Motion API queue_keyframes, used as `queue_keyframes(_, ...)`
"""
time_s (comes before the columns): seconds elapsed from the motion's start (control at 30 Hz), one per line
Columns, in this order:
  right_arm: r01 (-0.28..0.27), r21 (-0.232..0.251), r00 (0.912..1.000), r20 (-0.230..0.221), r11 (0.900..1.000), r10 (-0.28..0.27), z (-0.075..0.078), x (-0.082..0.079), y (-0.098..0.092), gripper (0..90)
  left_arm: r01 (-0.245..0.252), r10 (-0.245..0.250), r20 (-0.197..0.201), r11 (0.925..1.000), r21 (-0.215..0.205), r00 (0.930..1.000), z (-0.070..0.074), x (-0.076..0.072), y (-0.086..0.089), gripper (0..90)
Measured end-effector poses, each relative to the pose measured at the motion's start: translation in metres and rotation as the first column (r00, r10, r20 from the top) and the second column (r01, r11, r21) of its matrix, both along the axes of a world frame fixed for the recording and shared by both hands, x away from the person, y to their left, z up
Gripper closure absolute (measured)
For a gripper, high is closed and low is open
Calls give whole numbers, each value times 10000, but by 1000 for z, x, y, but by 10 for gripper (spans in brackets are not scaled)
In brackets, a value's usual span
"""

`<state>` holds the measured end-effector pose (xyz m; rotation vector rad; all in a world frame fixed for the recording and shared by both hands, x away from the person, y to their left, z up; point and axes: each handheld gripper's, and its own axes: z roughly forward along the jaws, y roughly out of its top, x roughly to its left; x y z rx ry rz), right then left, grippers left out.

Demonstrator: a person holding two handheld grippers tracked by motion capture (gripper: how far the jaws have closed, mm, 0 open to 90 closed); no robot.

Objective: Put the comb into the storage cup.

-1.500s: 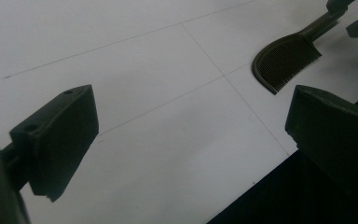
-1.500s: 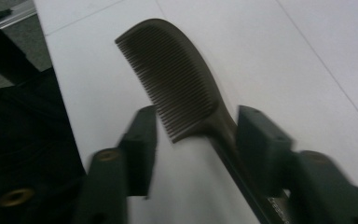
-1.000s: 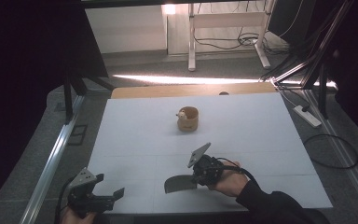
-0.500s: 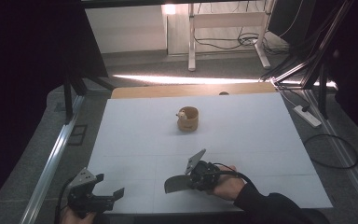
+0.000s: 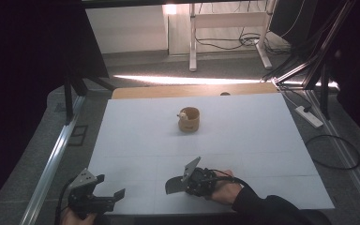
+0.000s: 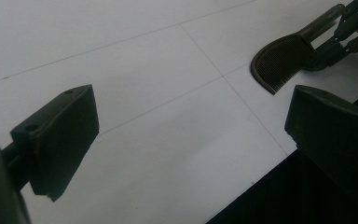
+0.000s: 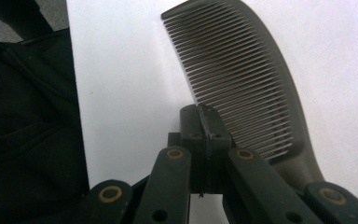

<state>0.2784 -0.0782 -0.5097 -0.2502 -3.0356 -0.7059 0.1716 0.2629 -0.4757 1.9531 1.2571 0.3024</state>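
Observation:
A dark comb [image 5: 173,184] lies flat on the white table [image 5: 243,136] near the front edge, teeth toward the front. My right gripper [image 5: 186,183] is at the comb's handle end. In the right gripper view this gripper [image 7: 203,119] has its jaws pressed together over the comb [image 7: 242,74], with nothing visibly between them; the handle runs under its right linkage. My left gripper [image 5: 108,186] stands open at the front left corner. In the left gripper view its jaws are wide apart around bare table [image 6: 191,130], and the comb [image 6: 279,63] and the right gripper [image 6: 349,28] lie farther off.
A small wooden cup [image 5: 189,119] with a pale object at its rim [image 5: 182,114] stands at the table's middle back. Dark frame posts [image 5: 70,93] flank the table. A power strip [image 5: 308,116] and cables lie on the floor at right.
My right hand and gripper have slid a little left and toward the front edge, closer over the comb. The comb and the left gripper have stayed put.

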Motion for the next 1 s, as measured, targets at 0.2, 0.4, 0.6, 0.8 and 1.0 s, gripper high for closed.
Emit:
queue_keyframes(0.2,140,111,9998,157,9998,-142,-1,4,2,900,5,-5,-8,10000,18,10000,0,0,0,38)
queue_keyframes(0.4,370,289,9991,207,9989,-376,-2,10,3,900,-3,3,-4,10000,30,10000,0,0,0,38)
queue_keyframes(0.6,619,381,9978,216,9974,-627,-2,15,3,900,-6,6,-3,10000,31,10000,0,0,0,38)
queue_keyframes(0.8,891,413,9953,331,9952,-905,-3,21,4,900,-2,2,-5,10000,31,10000,0,0,0,38)
queue_keyframes(1.0,1042,432,9938,335,9936,-1057,-3,27,4,900,-1,1,-4,10000,31,10000,0,0,0,38)
